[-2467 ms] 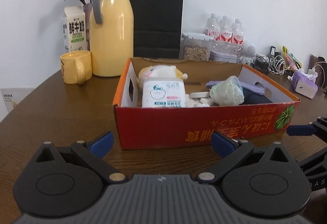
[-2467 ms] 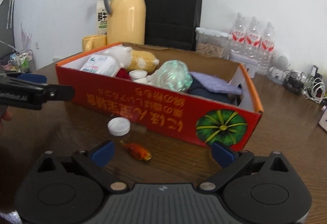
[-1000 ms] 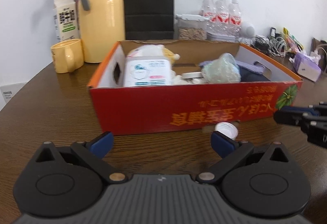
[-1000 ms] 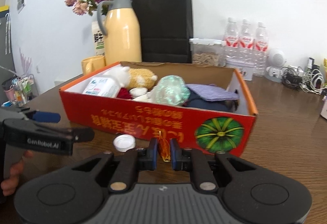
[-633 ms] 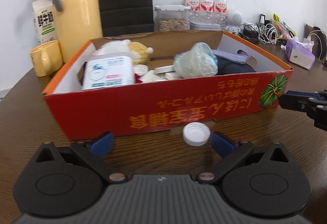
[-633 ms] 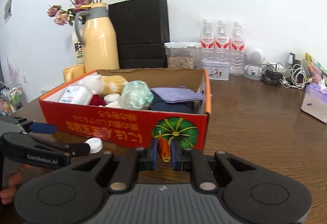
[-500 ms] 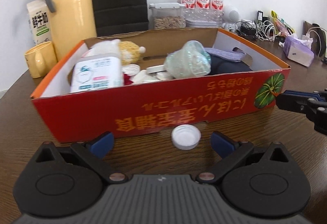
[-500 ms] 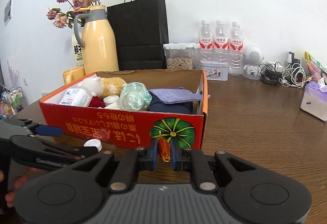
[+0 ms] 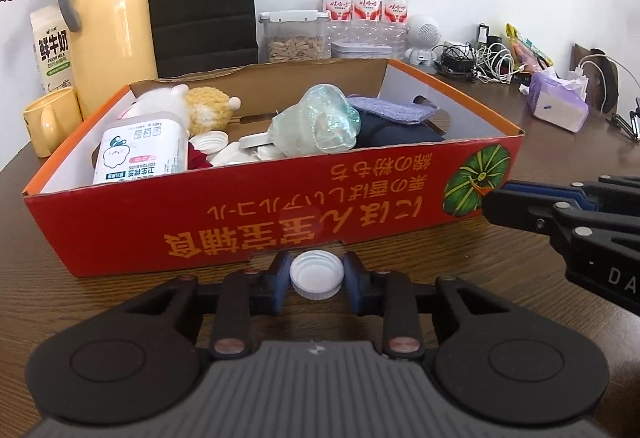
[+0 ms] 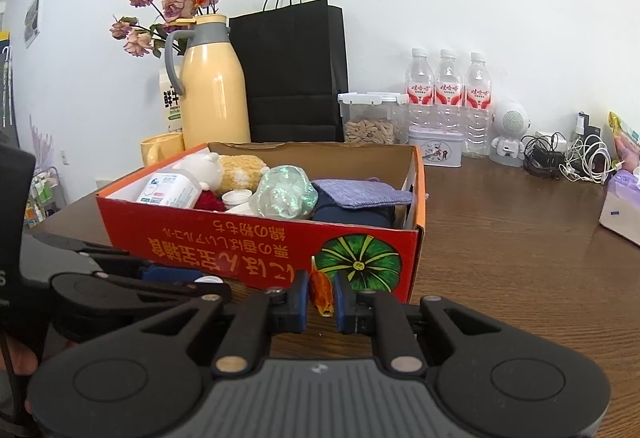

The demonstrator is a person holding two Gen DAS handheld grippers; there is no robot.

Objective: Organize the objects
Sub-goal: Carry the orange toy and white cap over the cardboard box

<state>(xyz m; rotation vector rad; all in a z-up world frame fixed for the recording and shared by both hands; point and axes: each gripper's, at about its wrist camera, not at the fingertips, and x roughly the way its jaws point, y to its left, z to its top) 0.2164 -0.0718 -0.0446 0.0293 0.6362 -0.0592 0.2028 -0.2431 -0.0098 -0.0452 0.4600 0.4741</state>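
Box (image 9: 280, 214) already holds most items; left hand-held gripper (image 9: 316, 276) is closing around the white bottle cap (image 9: 316, 275) on the counter (image 9: 100, 302), right hand-held gripper (image 10: 321, 296) clamps an orange wrapped candy (image 10: 321, 290); both still to go in.

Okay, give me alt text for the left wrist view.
The left tongs are closing around a white bottle cap on a wooden table, in front of a full red cardboard box. The right tongs reach in from the right.
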